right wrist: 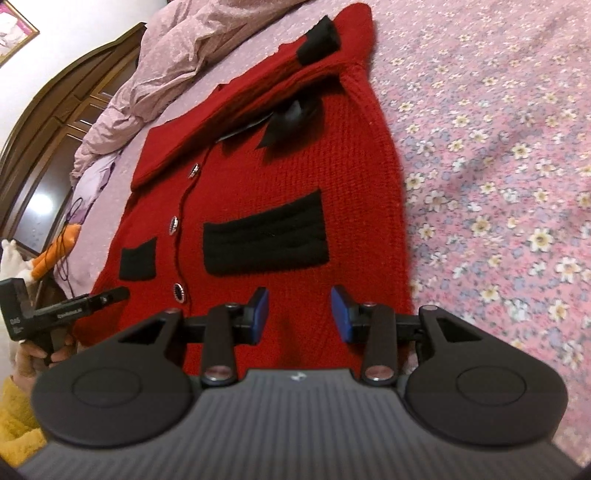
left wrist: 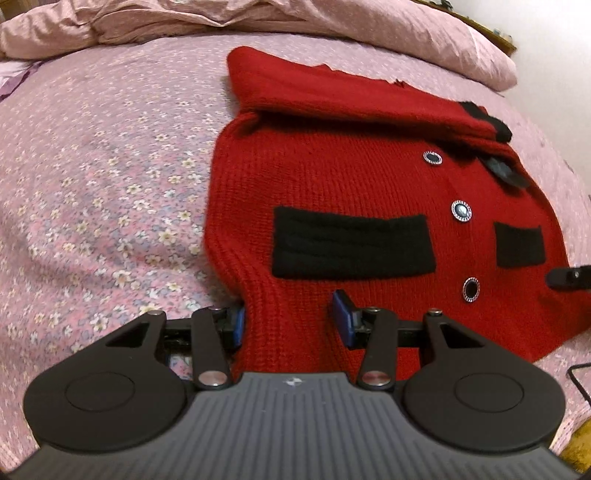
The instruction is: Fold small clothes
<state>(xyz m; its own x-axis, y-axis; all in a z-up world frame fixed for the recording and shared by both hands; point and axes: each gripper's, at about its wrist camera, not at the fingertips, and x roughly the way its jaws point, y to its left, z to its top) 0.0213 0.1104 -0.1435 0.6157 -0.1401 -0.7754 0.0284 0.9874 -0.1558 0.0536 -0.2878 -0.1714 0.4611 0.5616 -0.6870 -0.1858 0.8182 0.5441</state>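
Note:
A small red knit cardigan [left wrist: 351, 177] with black pockets, silver-rimmed buttons and a black bow lies flat on the bed, one sleeve folded across its top. My left gripper [left wrist: 288, 321] is open, its blue pads either side of the hem at the garment's lower left corner. In the right wrist view the cardigan [right wrist: 295, 166] fills the middle. My right gripper [right wrist: 299, 310] is open over the hem at its lower right part, fingers apart, nothing held. The left gripper [right wrist: 92, 299] shows at the left edge of that view, held by a hand.
The bed has a pink floral sheet [left wrist: 110, 184]. A crumpled pink duvet [left wrist: 295, 22] lies along the far side. A dark wooden headboard [right wrist: 55, 122] and an orange-and-white plush toy [right wrist: 51, 254] stand at the left in the right wrist view.

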